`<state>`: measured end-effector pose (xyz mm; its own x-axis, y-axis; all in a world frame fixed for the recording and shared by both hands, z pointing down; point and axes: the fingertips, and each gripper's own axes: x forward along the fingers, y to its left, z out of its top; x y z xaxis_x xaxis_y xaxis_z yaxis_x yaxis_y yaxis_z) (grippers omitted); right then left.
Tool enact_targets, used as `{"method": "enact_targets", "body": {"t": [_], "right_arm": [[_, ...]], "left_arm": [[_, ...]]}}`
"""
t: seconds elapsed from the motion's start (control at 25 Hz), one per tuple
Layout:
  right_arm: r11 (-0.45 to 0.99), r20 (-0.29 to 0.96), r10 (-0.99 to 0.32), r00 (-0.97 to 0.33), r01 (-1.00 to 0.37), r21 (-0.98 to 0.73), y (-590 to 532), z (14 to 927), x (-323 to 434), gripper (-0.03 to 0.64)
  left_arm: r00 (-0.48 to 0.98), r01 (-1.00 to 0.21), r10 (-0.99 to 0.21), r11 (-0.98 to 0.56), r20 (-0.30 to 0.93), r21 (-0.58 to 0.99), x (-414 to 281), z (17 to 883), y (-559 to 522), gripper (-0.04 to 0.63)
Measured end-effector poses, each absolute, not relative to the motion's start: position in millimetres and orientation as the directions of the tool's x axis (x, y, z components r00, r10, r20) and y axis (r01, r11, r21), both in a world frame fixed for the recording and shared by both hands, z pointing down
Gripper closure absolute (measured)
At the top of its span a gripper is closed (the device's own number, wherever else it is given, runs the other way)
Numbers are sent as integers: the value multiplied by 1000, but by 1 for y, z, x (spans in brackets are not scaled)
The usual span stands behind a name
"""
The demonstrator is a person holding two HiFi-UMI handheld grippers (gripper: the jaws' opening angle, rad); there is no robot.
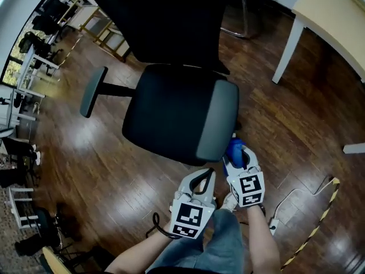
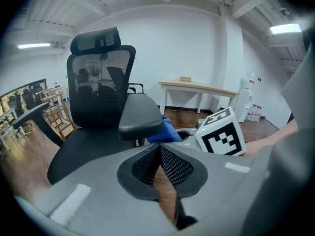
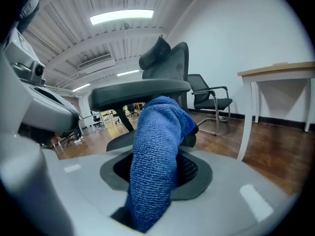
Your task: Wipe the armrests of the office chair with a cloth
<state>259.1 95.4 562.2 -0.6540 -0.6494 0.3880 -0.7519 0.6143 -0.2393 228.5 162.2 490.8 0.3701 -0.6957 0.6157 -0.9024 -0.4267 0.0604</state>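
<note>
1. The cloth [image 3: 156, 154], blue and nubbly, is clamped between the jaws of my right gripper [image 1: 238, 161]. It stands up out of them in a thick fold.
2. The top of the fold sits at the front end of the near armrest [image 1: 219, 117], the grey pad on the side of the office chair [image 1: 171, 113] closest to that gripper. From the right gripper view I cannot be sure whether the fabric presses on the pad or rests just under its lip. It looks like contact.
3. My left gripper [image 2: 160, 155] has its mesh pads closed together on nothing. It hangs low just beside the right one, near the seat's front edge and apart from the chair.
4. I judge the step in hand to be the start of wiping this first armrest, with the cloth at the pad's front tip and most of its length not yet covered.
5. The next move calls for lifting the fold onto the top face and drawing it along the pad towards the backrest [image 1: 165, 21], keeping a steady downward press so the cloth does not roll out of the jaws.
6. The far armrest [image 1: 93, 91] sticks out on the opposite side, well apart from both grippers, so it will need a reach across the seat.
7. Beyond that lie wooden floor and a pale table [image 1: 331, 16].
</note>
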Motion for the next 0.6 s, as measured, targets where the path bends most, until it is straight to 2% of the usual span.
{"method": "enact_targets", "body": {"t": [0.24,0.6], "right_arm": [[637,386,-636,-668,-737,-226,134,527,260,472],[544,405,-669,-624,-782,-305,168,524,220,472]], "left_arm": [[321,-937,-744,-341,586,80,213,473,165,591],[295,-951,-769,-294,567,96,148,469,159,591]]}}
